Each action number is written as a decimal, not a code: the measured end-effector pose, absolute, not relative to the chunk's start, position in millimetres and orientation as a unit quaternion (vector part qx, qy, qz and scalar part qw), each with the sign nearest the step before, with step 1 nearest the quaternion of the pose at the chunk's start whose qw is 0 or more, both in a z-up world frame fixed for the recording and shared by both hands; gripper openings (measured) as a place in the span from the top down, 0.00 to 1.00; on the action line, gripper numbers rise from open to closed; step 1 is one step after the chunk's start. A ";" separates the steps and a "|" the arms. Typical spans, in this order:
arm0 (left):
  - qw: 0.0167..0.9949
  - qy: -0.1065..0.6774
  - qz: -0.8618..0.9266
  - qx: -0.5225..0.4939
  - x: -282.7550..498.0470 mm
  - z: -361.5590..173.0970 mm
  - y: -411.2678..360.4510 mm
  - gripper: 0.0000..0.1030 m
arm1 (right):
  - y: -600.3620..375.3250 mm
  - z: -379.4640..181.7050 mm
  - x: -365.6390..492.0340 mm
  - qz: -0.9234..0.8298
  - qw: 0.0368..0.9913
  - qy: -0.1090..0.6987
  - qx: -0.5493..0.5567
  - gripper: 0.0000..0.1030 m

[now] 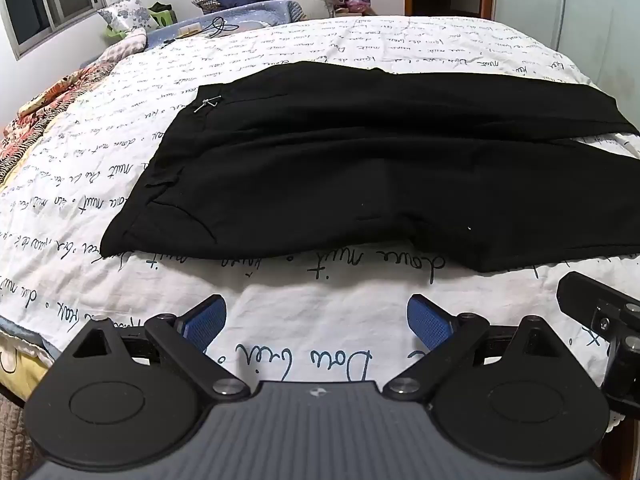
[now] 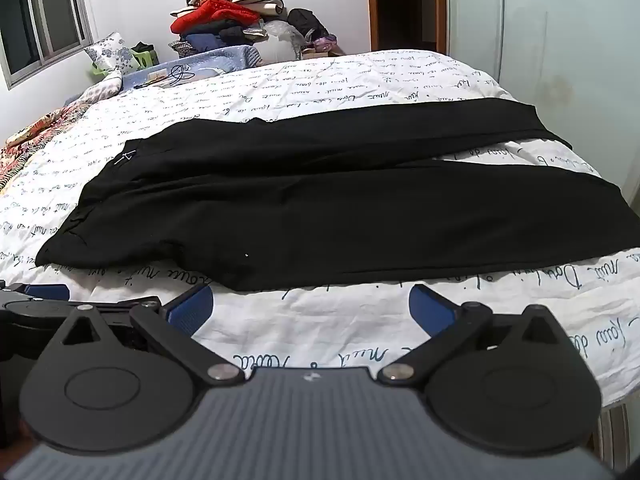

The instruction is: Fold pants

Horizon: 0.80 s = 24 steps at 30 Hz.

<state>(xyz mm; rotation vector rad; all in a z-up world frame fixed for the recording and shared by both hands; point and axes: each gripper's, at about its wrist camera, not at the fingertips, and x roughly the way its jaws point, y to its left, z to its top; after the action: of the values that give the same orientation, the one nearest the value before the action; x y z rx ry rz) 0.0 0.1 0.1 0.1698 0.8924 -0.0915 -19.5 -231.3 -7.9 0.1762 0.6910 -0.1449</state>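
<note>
Black pants lie spread flat across the bed, waistband to the left, both legs running off to the right with a narrow gap of sheet between them. The right wrist view shows the same pants. My left gripper hovers over the sheet just short of the pants' near edge, open, nothing between its blue pads. My right gripper hangs likewise before the near leg, open and empty. A black part of the right gripper shows at the right edge of the left wrist view; the left gripper's edge shows at the left in the right wrist view.
The bed carries a white sheet printed with script. A floral quilt lies at the left. Behind the bed is a pile of clothes, a blue basket, a window and a doorway.
</note>
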 end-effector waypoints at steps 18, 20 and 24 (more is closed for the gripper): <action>0.896 0.433 -0.045 0.084 -1.6 -1.3 -2.7 0.05 | -231.1 -10.0 -19.0 -0.067 0.934 0.338 0.090 0.00; 0.896 0.433 -0.045 0.084 -1.7 -1.2 -2.9 0.05 | -230.6 -8.6 -21.3 -0.068 0.935 0.337 0.089 0.00; 0.896 0.434 -0.045 0.084 -1.4 -1.5 -2.7 0.05 | -228.7 -9.6 -20.1 -0.068 0.935 0.337 0.090 0.00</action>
<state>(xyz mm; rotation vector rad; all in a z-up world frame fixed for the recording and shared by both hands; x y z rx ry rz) -1.4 -2.7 -1.5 0.1744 0.8985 -0.0930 -20.1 -228.7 -9.6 0.1842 0.6895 -0.1383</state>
